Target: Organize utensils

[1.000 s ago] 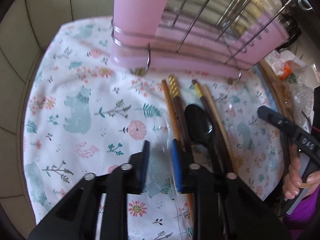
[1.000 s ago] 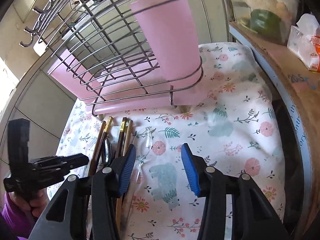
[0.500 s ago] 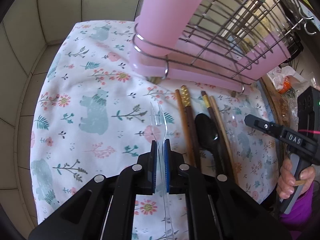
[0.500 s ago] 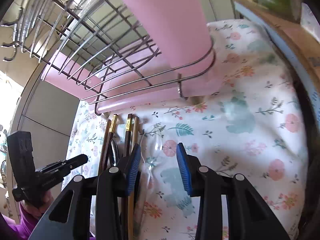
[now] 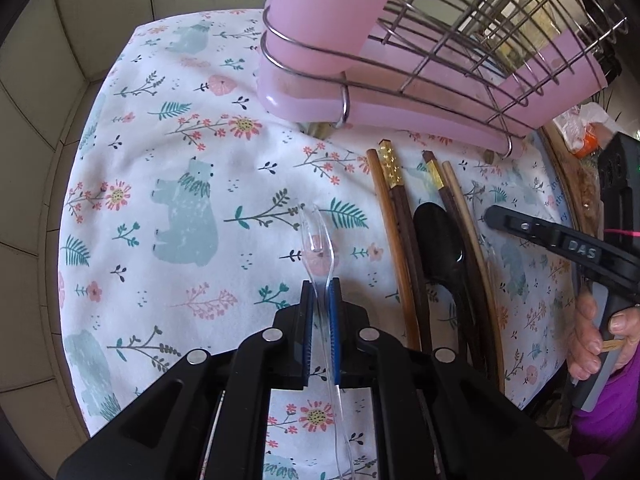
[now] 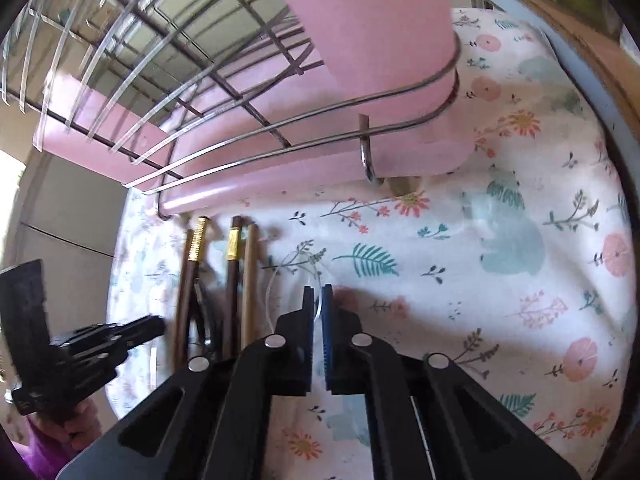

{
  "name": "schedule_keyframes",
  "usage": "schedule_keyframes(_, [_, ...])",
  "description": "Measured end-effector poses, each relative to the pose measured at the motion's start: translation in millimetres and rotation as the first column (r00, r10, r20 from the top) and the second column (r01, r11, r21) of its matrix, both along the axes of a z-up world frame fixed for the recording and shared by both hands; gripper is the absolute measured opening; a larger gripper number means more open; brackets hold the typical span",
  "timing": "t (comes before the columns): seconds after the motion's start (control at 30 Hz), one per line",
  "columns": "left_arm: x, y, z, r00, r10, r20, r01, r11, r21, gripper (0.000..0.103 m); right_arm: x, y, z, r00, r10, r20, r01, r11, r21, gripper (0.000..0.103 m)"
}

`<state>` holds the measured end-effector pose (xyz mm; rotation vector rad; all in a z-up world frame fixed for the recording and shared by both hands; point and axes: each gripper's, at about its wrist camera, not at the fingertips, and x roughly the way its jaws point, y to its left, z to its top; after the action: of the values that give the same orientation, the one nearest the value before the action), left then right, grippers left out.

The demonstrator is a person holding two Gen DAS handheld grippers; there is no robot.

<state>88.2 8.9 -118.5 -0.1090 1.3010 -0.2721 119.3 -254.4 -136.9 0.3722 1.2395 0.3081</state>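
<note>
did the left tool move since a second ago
Yes. The left tool has shut inward on the clear fork and sits slightly further left of the chopsticks.

- The cloth (image 5: 168,152) lies under everything.
- The rack (image 5: 460,40) stands at its far edge, with the cup (image 5: 320,12) at the rack's left end.
- The chopsticks (image 5: 396,216) lie side by side just near of the rack, right of centre, pointing near to far.
- The spoon (image 5: 440,240) lies among the chopsticks.
- The fork (image 5: 320,248) is left of the chopsticks, tines pointing far, its stem between the left gripper's (image 5: 320,300) fingers.
- The right gripper (image 5: 520,226) is right of the chopsticks.
</note>
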Motion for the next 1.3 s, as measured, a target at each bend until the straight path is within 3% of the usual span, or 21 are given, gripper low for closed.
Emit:
schedule_keyframes(0.13, [4.2,-5.9,-2.6,1.0,-0.002,-0.002,0.002,1.0,-0.008,0.006,-14.2,-8.2,18.5,0.997,-0.032,0.067,0.031,0.999,0.009,0.002])
schedule_keyframes(0.37, [-14.7,-0.8,34.1,0.989,0.02,0.146,-0.014,0.999,-0.042,0.006,-47.8,-26.9,54.5,0.974,-0.098,0.205,0.094,0.995,0.026,0.002])
schedule_keyframes(0.63, [-47.3,13.3,103.7,0.921,0.051,0.386,-0.022,0.997,-0.079,0.005,-82.8,-38.5,105.6,0.896,-0.172,0.41,0.174,0.984,0.033,0.002])
schedule_keyframes(0.73, [-58.5,15.6,135.4,0.879,0.055,0.474,-0.021,0.997,-0.078,0.005,-92.7,-48.2,130.5,0.847,-0.205,0.491,0.201,0.978,0.063,0.002])
schedule_keyframes(0.93, [-58.7,21.1,204.3,0.749,0.108,0.653,-0.051,0.993,-0.106,0.005,-94.5,-62.3,181.4,0.718,-0.258,0.647,0.252,0.962,0.105,0.002])
schedule_keyframes(1.07, [-41.5,21.6,234.1,0.675,0.155,0.721,-0.068,0.987,-0.148,0.005,-80.6,-68.3,214.5,0.631,-0.27,0.727,0.272,0.955,0.118,0.002])
schedule_keyframes(1.1, [-34.4,20.5,241.1,0.656,0.168,0.736,-0.071,0.984,-0.161,0.005,-73.4,-69.1,224.3,0.597,-0.271,0.755,0.284,0.952,0.118,0.002])
schedule_keyframes(1.23, [-7.0,8.0,259.5,0.574,0.175,0.8,-0.093,0.984,-0.149,0.005,-48.9,-69.2,245.0,0.509,-0.278,0.815,0.325,0.938,0.117,0.002])
schedule_keyframes(1.3, [9.0,1.7,261.1,0.546,0.177,0.819,-0.101,0.984,-0.145,0.005,-34.5,-70.0,252.9,0.474,-0.278,0.836,0.347,0.931,0.113,0.002])
